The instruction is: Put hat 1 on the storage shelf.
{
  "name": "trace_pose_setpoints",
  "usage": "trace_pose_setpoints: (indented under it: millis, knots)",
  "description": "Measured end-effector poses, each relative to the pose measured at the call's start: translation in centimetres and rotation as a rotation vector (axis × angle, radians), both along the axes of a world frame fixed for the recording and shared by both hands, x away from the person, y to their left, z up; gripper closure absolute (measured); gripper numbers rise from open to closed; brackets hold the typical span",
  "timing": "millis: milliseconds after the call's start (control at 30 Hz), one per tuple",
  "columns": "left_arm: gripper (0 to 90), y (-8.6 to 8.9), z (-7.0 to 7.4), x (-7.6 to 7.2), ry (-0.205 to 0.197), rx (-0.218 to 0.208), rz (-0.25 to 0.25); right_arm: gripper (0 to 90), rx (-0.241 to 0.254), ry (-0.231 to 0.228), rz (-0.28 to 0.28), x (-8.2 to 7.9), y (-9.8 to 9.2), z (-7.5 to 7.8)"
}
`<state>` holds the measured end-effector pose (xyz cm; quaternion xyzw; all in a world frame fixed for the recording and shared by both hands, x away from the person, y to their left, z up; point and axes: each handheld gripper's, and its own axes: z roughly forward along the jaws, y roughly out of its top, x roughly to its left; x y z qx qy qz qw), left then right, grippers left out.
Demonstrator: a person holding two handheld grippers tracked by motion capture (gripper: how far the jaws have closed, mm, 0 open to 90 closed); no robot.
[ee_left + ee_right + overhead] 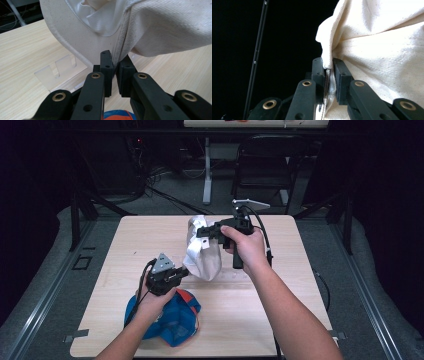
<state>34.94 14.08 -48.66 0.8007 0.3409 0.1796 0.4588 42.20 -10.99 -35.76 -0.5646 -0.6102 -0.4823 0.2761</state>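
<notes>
Pinching white cloth bag [202, 255]: left gripper [181, 273] on lower edge, right gripper [204, 232] on top edge, above mid-table [280, 285].

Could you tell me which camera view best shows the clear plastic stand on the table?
The left gripper view: the clear plastic stand lies on the table, slots visible, behind the white cap. From the high view I cannot make it out; the right gripper view faces cap fabric.

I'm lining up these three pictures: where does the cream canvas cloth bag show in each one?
High view: the cream canvas cloth bag hangs above the table's middle, between both grippers.
Left gripper view: it fills the top, its seam pinched in the jaws.
Right gripper view: it fills the right half, its edge clamped in the jaws.
Shared landmark: the light wooden table, also in the left gripper view.
</notes>
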Motion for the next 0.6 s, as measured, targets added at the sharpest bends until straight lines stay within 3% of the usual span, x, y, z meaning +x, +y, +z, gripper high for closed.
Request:
trace_pose_setpoints:
  millis: [300, 467, 600]
  knots:
    - [84.3, 0.5, -1.0, 0.1, 0.003, -0.023, 0.015, 81.1, -0.004, 0.011, 0.006, 0.2, 0.3, -0.8]
    - [84.4, 0.5, -1.2, 0.2, -0.024, -0.012, -0.007, 81.2, 0.007, 0.004, 0.005, 0.2, 0.3, -0.8]
    - [84.0, 0.9, -1.4, 0.5, -0.014, -0.035, -0.033, 81.2, 0.004, 0.0, 0.004, 0.1, 0.1, -0.5]
